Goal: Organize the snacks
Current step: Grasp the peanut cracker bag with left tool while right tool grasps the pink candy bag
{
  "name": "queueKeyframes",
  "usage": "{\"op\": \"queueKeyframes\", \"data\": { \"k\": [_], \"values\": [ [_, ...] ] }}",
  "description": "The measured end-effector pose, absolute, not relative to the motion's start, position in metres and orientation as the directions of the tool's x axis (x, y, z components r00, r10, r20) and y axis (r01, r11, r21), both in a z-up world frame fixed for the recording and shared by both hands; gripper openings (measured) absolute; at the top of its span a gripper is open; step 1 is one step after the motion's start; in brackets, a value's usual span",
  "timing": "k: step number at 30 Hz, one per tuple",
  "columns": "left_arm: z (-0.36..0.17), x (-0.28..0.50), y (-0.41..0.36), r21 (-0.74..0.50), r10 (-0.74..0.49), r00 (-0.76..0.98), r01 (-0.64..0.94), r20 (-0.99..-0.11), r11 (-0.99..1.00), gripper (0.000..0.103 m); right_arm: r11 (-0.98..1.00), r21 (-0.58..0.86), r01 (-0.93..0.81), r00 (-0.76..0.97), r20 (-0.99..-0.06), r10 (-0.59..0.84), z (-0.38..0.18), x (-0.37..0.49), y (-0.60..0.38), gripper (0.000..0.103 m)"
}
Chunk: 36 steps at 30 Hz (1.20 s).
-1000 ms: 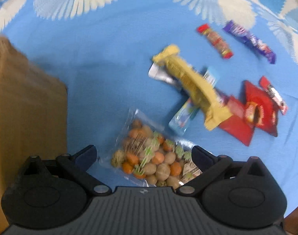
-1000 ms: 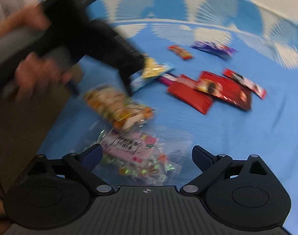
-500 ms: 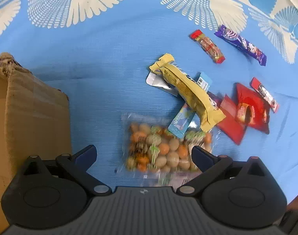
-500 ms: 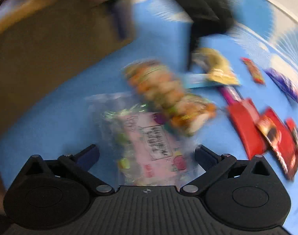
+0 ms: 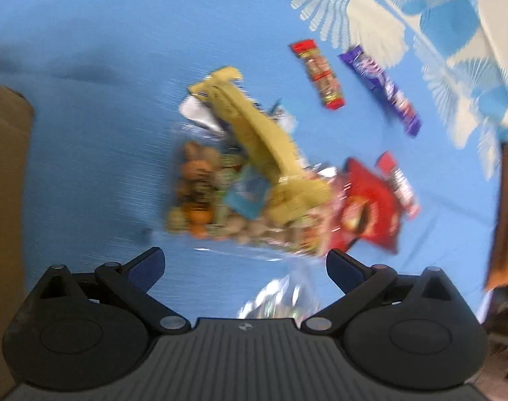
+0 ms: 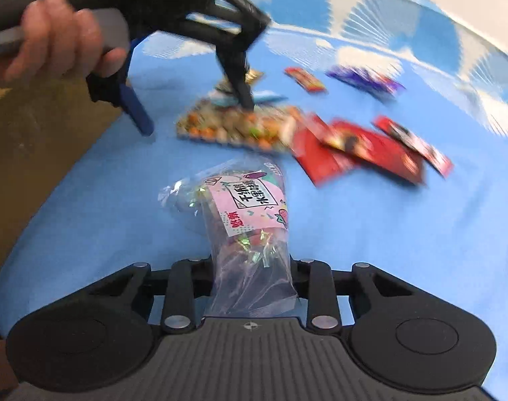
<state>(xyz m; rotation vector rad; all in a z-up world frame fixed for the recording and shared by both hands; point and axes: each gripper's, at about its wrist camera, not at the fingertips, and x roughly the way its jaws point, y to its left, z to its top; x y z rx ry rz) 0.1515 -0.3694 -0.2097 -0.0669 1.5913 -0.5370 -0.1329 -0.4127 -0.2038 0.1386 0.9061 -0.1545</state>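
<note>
Right wrist view: right tool (image 6: 252,269) closing on clear crinkly candy bag with pink label (image 6: 245,207), near centre of blue tabletop (image 6: 371,234). Left tool (image 5: 245,265) open, above clear bag of round orange-and-tan snacks (image 5: 200,193).

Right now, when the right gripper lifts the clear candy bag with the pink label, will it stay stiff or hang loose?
Probably loose: the clear candy bag is thin crinkled film, already pinched narrow where the right gripper is closing on it. The small wrapped sweets inside may slide toward the free end, so it could sag. The glossy film looks somewhat slippery.
</note>
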Motion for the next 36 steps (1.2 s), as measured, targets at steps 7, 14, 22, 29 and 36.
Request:
{"op": "queueKeyframes", "data": {
  "k": [7,14,22,29,36],
  "values": [
    [-0.231,0.16,-0.39,-0.278,-0.278,-0.026,0.007,-0.96,0.96,0.103,0.94,0.092,0.329,0.579,-0.806,-0.124,-0.209,-0.174,-0.427,0.034],
    [-0.222,0.138,-0.395,-0.147,-0.161,0.024,0.291,-0.987,0.945,0.103,0.94,0.085,0.331,0.585,-0.8,-0.134,-0.208,-0.168,-0.429,0.034],
    [-0.197,0.128,-0.339,-0.142,-0.158,0.028,0.308,-0.987,0.941,0.103,0.903,0.137,0.408,0.592,-0.792,-0.147,-0.201,-0.178,-0.442,0.035],
    [-0.204,0.131,-0.411,-0.019,-0.075,0.076,0.567,-0.994,0.824,0.103,0.885,0.099,0.454,0.558,-0.806,-0.196,-0.202,-0.166,-0.455,0.038],
    [-0.228,0.133,-0.433,0.02,-0.02,0.066,0.555,-0.998,0.831,0.103,0.875,0.018,0.484,0.518,-0.811,-0.27,-0.216,-0.136,-0.468,0.088]
  ]
}}
